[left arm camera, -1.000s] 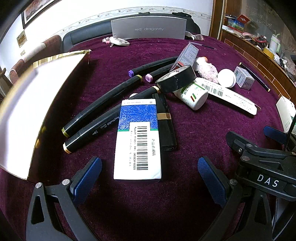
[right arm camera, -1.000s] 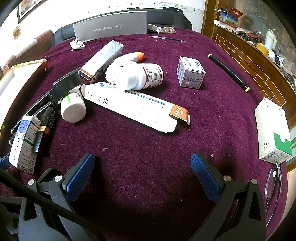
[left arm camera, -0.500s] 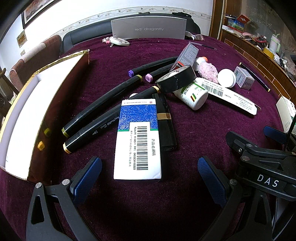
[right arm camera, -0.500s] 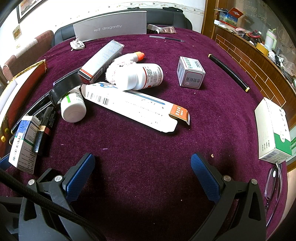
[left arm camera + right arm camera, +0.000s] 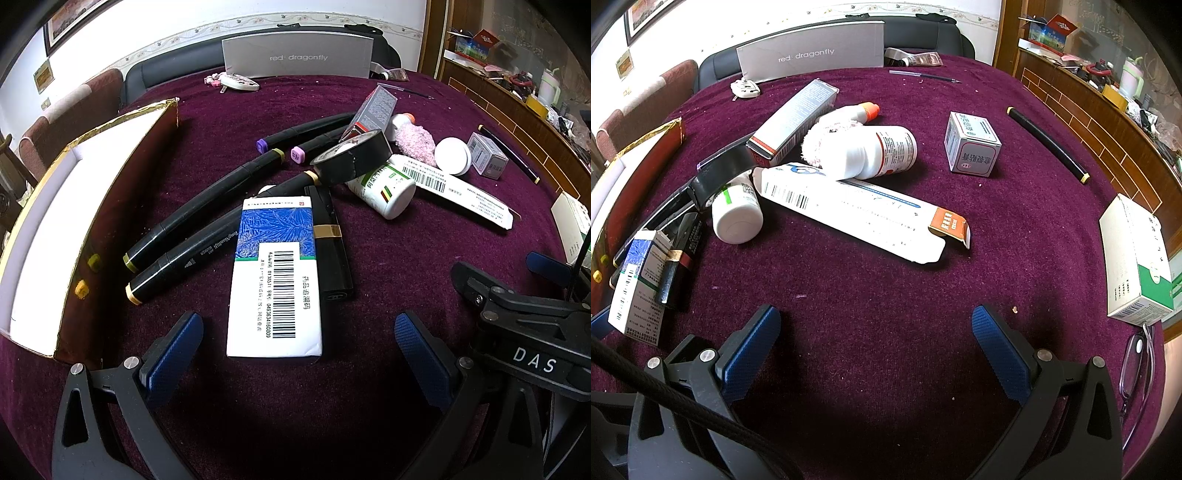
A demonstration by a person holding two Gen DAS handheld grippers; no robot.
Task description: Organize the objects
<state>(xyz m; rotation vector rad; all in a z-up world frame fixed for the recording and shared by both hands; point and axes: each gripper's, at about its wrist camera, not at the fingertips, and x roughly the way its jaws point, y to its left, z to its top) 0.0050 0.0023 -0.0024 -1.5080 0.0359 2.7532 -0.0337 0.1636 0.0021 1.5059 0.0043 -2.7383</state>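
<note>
Grippers both wide open, empty, over purple velvet cloth (image 5: pixel 1015 229).
Left gripper (image 5: pixel 299 345): flat glossy carton (image 5: pixel 275 277) dead ahead between textured blue pads (image 5: pixel 421 354), black markers (image 5: pixel 207 206) beyond-left. Right gripper (image 5: pixel 875 334): long white box (image 5: pixel 860 212) ahead, round white bottle (image 5: pixel 737 212) ahead-left.

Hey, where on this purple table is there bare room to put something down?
Bare cloth lies before the right gripper, bordered by the long white carton, the small grey box and the green-and-white box. It is crowded on the left, where markers, black tape roll and bottles pile up.
</note>
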